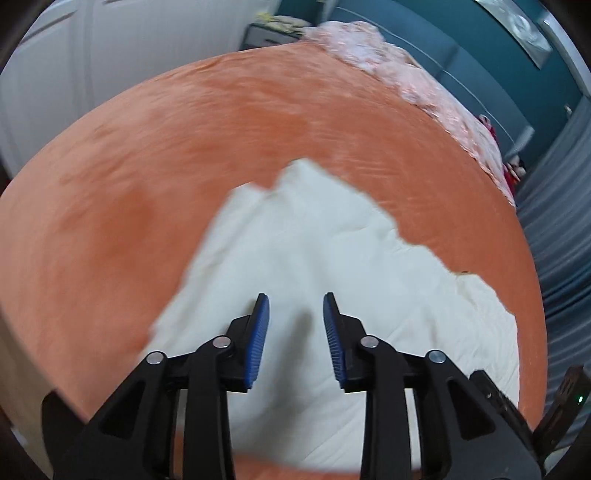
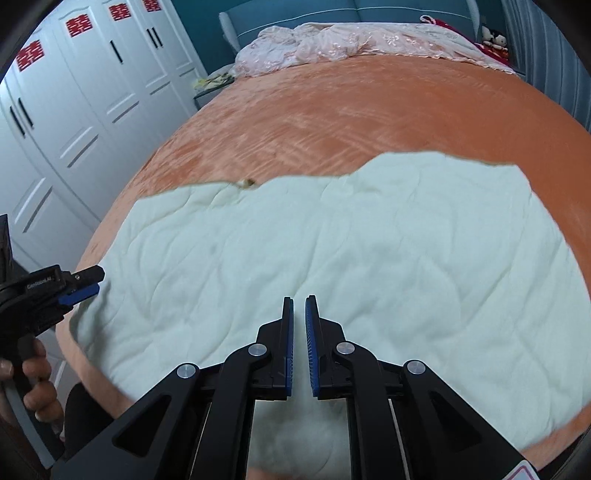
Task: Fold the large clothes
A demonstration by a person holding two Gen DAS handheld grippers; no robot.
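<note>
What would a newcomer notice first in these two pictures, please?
A large white garment lies spread across the near end of an orange bedspread. The left hand-held gripper hangs over it with jaws apart and nothing between them. A crumpled pink quilt lies at the bed's far end.

Quilt spread on the near part of the bed, both grippers above it.

In the right wrist view the quilt (image 2: 314, 251) lies flat on the bed cover (image 2: 314, 110), filling the middle from 9 to 3 o'clock; bare cover runs beyond it toward 12. A crumpled bedspread (image 2: 332, 44) lies across the far end at 12, the headboard (image 2: 295, 14) behind it. The wardrobe (image 2: 74, 110) stands off the bed at 10, and soft toys (image 2: 493, 37) sit at 1. The left gripper (image 2: 86, 282) is at 9 over the quilt's edge, a hand (image 2: 35, 384) beneath it at 8. The right gripper (image 2: 299, 301) hangs over the quilt at 6.
</note>
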